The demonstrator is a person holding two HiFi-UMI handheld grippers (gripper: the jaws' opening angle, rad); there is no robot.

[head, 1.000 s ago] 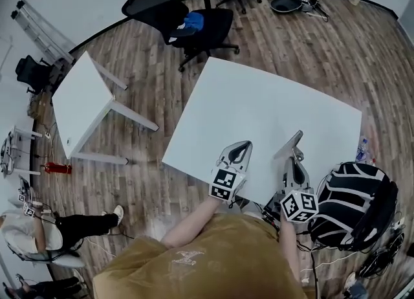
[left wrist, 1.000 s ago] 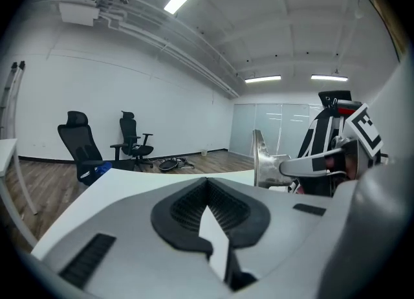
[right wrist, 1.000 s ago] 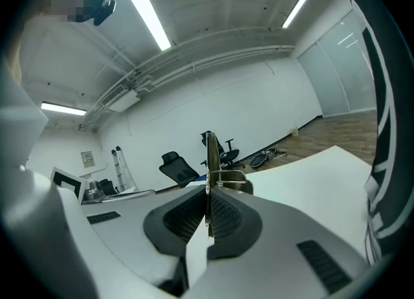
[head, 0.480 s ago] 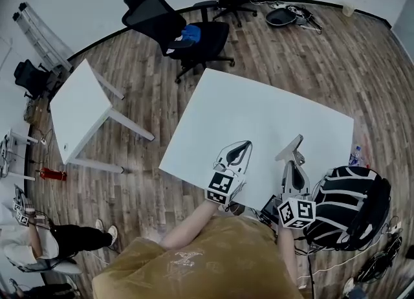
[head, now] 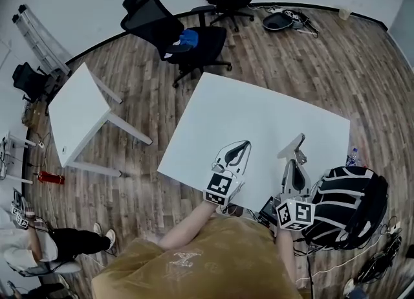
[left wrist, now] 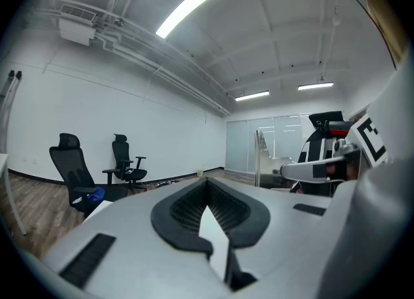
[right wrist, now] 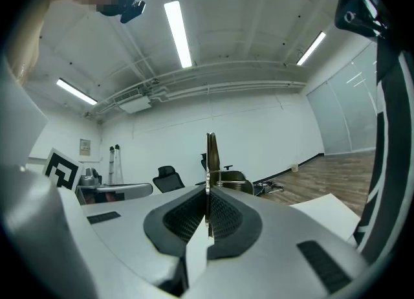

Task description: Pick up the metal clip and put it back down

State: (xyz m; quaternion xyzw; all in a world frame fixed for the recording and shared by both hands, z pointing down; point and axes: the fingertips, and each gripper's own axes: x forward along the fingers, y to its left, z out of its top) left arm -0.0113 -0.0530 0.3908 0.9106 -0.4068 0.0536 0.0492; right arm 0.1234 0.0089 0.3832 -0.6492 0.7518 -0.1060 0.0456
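The metal clip (head: 294,145) is a flat silvery piece held above the near right part of the white table (head: 259,110). My right gripper (head: 295,160) is shut on it. In the right gripper view the clip (right wrist: 210,155) stands edge-on, pinched between the black pads (right wrist: 228,217) of the right gripper (right wrist: 208,191). My left gripper (head: 243,143) lies a little to the left over the table, shut with nothing in it. In the left gripper view the left gripper (left wrist: 208,184) has its pads (left wrist: 187,210) together, and the clip (left wrist: 261,155) shows at the right, upright.
A black and white backpack (head: 349,200) sits right of the table's near corner. Black office chairs (head: 187,29) stand beyond the far edge. A small white table (head: 77,107) is at the left, and a person (head: 39,243) sits on the floor at the lower left.
The head view has shifted slightly. Both grippers stay about where they were, and the right gripper still holds the clip.
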